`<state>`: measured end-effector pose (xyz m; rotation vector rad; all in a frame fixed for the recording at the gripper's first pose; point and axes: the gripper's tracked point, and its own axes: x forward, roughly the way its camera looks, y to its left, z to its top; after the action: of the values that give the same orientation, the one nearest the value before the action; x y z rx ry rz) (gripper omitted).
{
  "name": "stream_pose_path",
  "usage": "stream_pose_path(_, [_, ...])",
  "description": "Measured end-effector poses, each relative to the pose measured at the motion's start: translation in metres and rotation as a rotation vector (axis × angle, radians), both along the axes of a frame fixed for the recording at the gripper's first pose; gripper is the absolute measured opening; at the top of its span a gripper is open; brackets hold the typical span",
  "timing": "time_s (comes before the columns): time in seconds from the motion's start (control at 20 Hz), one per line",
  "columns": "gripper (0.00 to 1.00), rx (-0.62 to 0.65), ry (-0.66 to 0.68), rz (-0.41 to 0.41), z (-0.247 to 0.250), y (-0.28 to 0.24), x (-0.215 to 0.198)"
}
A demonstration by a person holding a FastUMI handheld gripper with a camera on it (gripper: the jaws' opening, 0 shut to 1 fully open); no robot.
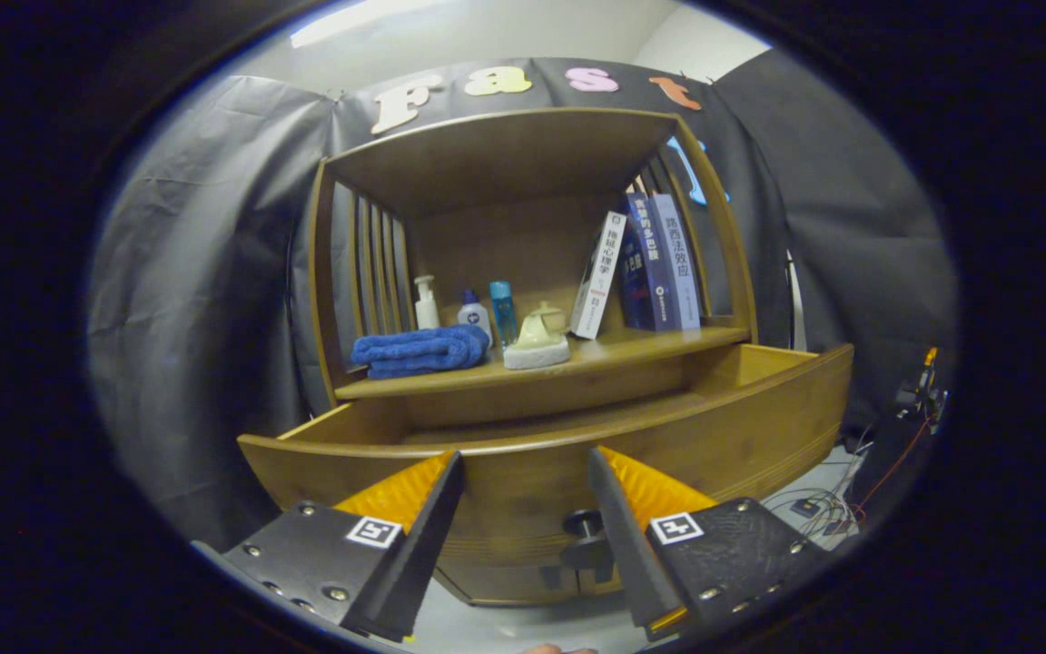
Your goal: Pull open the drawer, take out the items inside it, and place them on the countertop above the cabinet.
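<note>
A wooden cabinet has its drawer (741,436) pulled out toward me; I see the drawer's front panel and rim, while its inside is hidden below the rim. A dark round knob (583,524) sits on the drawer front, just left of my right finger. My gripper (523,472) is open, its fingers (423,518) spread in front of the drawer front with nothing between them. On the countertop (632,347) above the drawer lie a folded blue towel (421,351), a white pump bottle (426,304), a small white bottle (474,313), a blue bottle (503,312) and a pale soap-dish-like item (538,343).
Several books (646,272) lean at the right of the countertop, under the cabinet's top board (496,145). Slatted side walls close the shelf on both sides. Cables and a small device (918,395) lie to the right of the cabinet. A fingertip (559,649) shows below the gripper.
</note>
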<state>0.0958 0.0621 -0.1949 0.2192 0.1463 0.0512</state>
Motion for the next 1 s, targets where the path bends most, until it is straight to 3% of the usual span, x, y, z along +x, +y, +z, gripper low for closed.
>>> stream_pose_path(1.0, [0.85, 0.028, 0.038, 0.001, -0.009, 0.01, 0.088])
